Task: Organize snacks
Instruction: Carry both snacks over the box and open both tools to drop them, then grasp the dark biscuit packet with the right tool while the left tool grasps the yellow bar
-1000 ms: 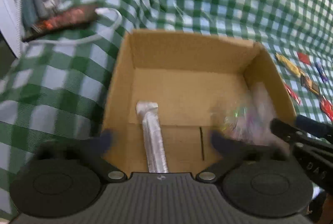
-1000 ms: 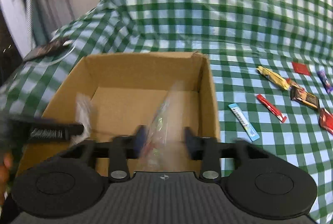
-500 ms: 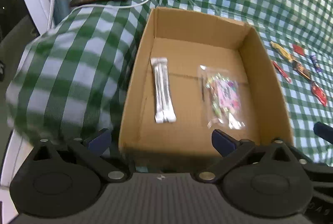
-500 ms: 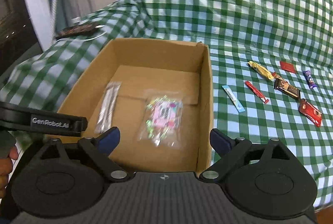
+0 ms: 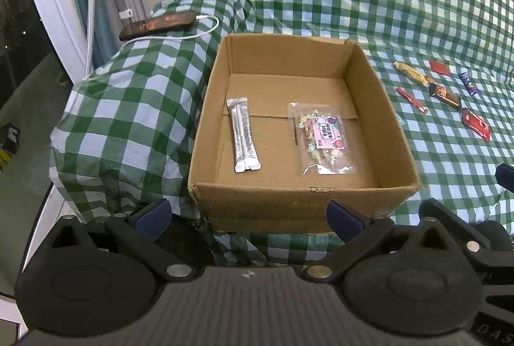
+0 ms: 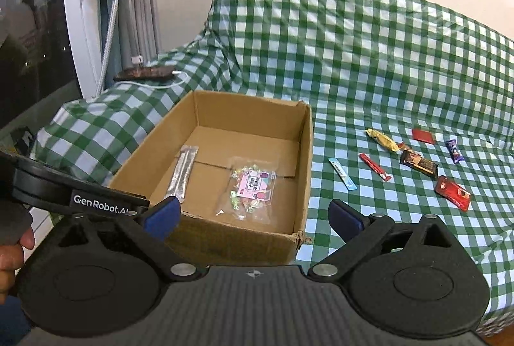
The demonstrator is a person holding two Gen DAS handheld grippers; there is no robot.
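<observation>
Both grippers are wide open and hold nothing. Our right gripper (image 6: pixel 253 219) has just been opening its jaws, and nothing is between them now. Our left gripper (image 5: pixel 249 216) hangs near the front wall of the cardboard box (image 5: pixel 302 208), and its blue pads stand far apart too.

Two snacks lie flat on the floor of the box. We see the silver stick pack (image 5: pixel 242 135) on the left side and the clear candy bag (image 5: pixel 323 138) on the right side. They do not touch each other.

More snacks wait on the green checked cloth (image 6: pixel 353 63), to the right of the box. We see a blue stick (image 6: pixel 342 174), a thin red stick (image 6: pixel 374 166), a gold wrapper (image 6: pixel 382 139), a brown bar (image 6: pixel 418 164), a red packet (image 6: pixel 453 192), a small red square (image 6: pixel 423 135) and a purple candy (image 6: pixel 454 150).

We think the next job is to fetch one of these. The blue stick is nearest the box, so we should go for it first with the right gripper. It lies flat and thin, so we should come down from above with one pad on each long side. We should close gently so the stick does not slide away on the shiny cloth. Then we lift it clear over the box wall and put it on the bare floor between the two snacks.
</observation>
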